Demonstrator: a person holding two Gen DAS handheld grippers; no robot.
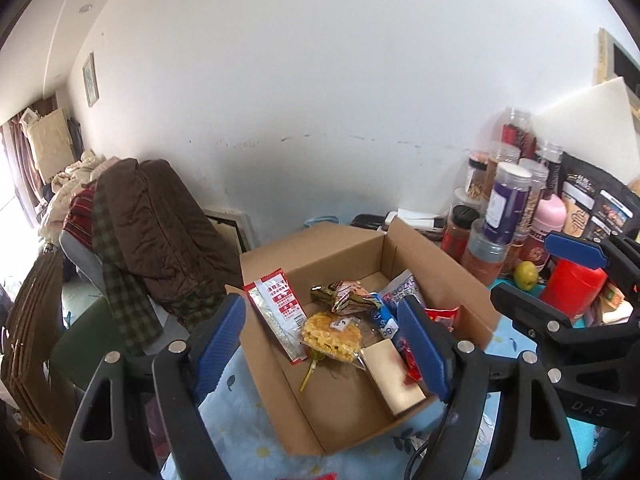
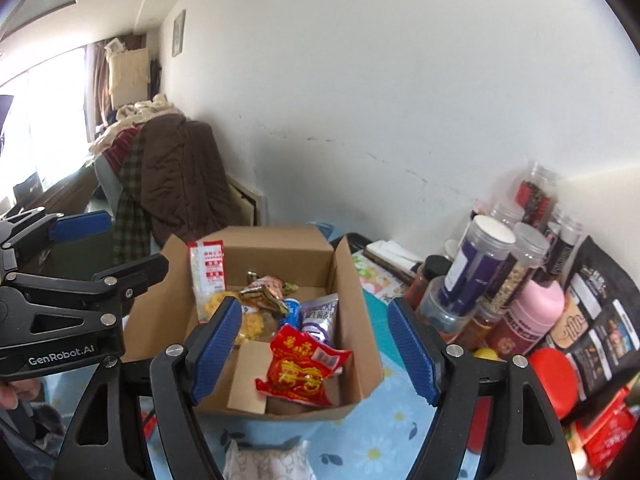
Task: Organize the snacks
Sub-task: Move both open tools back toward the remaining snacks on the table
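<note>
Snacks [image 1: 332, 334] in box [image 1: 316, 254], jars [image 1: 506, 204] right.

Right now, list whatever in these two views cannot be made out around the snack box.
- Left wrist view: the red packet in the cardboard box is mostly hidden behind a blue pad of the left hand-held gripper.
- Right wrist view: a white patterned bag is cut off by the bottom edge.
- Both views: print on the silver pouch is too small to read.

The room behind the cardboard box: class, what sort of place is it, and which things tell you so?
Probably a lived-in home room, perhaps a bedroom or living room. Clothes and a brown quilt are piled on a chair, curtains hang by a window, and food jars crowd the flowered tablecloth.
</note>
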